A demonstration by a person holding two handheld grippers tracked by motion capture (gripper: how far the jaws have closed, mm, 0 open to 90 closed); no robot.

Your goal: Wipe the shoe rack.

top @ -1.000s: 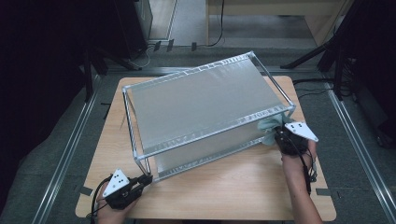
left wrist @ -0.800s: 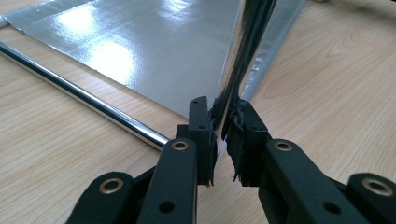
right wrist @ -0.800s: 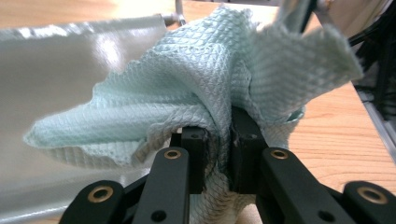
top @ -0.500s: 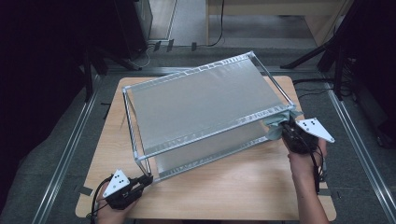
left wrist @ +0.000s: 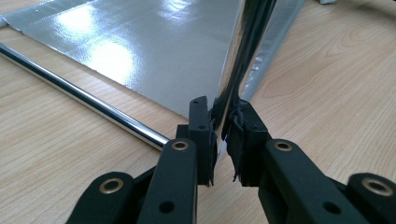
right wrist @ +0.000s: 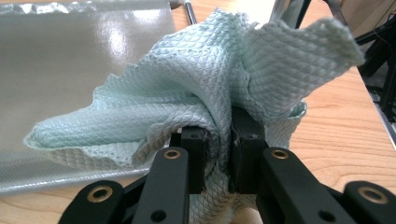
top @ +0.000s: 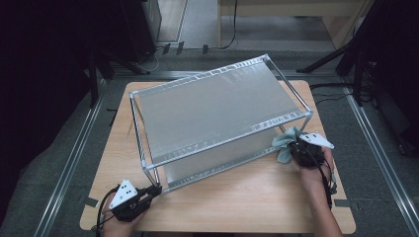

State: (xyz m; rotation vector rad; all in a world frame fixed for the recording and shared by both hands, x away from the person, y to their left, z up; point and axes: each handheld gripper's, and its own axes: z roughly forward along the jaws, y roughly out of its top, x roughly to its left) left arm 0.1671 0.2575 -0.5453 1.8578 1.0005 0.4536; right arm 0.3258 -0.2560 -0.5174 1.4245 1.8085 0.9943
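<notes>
Two grippers engaged. Left gripper (top: pixel 148 191), lower left of the high view, is clamped on the rack's (top: pixel 217 116) near corner leg (left wrist: pixel 238 70), steadying it. Right gripper (top: pixel 296 148), at right, pinches a bunched cloth (right wrist: pixel 196 93) against the rack's right corner. Judgement: wiping is under way at that corner; the silver shelf liner (top: pixel 212 106) and remaining rails look yet to be wiped.

In the right gripper view, a pale green cloth (right wrist: pixel 196 93) bunches over the gripper's jaw tips and hides the rack corner behind it. In the left gripper view, the chrome leg (left wrist: pixel 243 56) runs off the top edge. In the high view, the rack's upper shelf (top: pixel 217 113) covers most of the lower one, and both forearms are cut off at the bottom edge.
</notes>
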